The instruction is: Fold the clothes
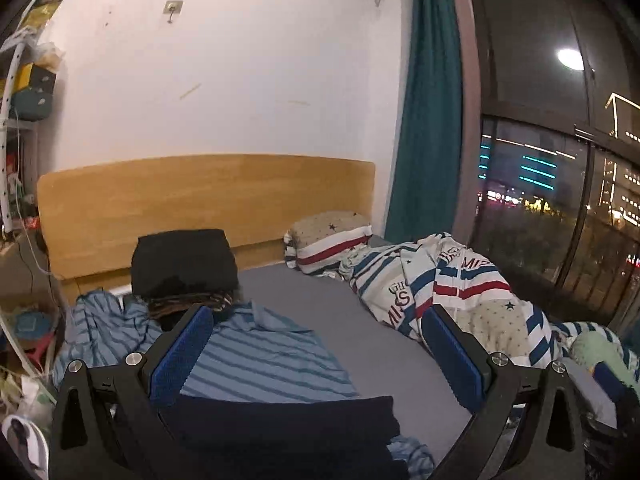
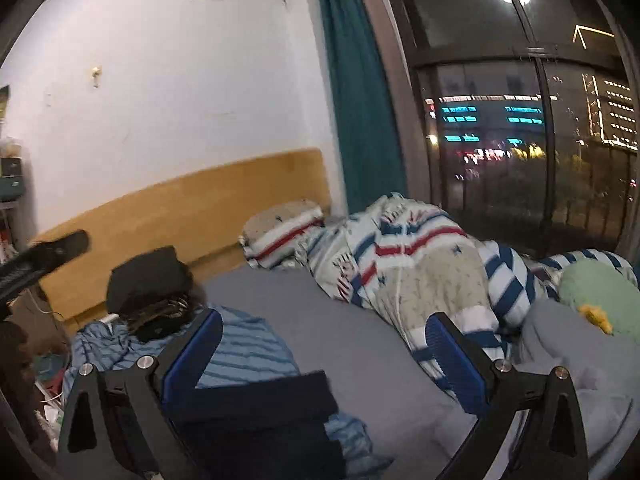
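A folded dark navy garment (image 1: 280, 432) lies at the near edge of the bed, also the folded dark navy garment (image 2: 256, 420) in the right wrist view. Under and beyond it spreads a blue striped shirt (image 1: 260, 356), the same blue striped shirt (image 2: 244, 352). A stack of folded dark clothes (image 1: 184, 264) stands near the headboard, seen again as the stack (image 2: 148, 280). My left gripper (image 1: 318, 324) is open above the bed, holding nothing. My right gripper (image 2: 324, 332) is open too, with nothing between its fingers. The other gripper's black tip (image 2: 48, 256) shows at far left.
A crumpled striped duvet (image 1: 440, 284) and a pillow (image 1: 328, 236) fill the right side of the bed by the glass window (image 1: 560, 160). A wooden headboard (image 1: 200, 200) backs the bed. Cluttered shelves (image 1: 24, 120) stand left. A green plush toy (image 2: 596, 292) lies far right.
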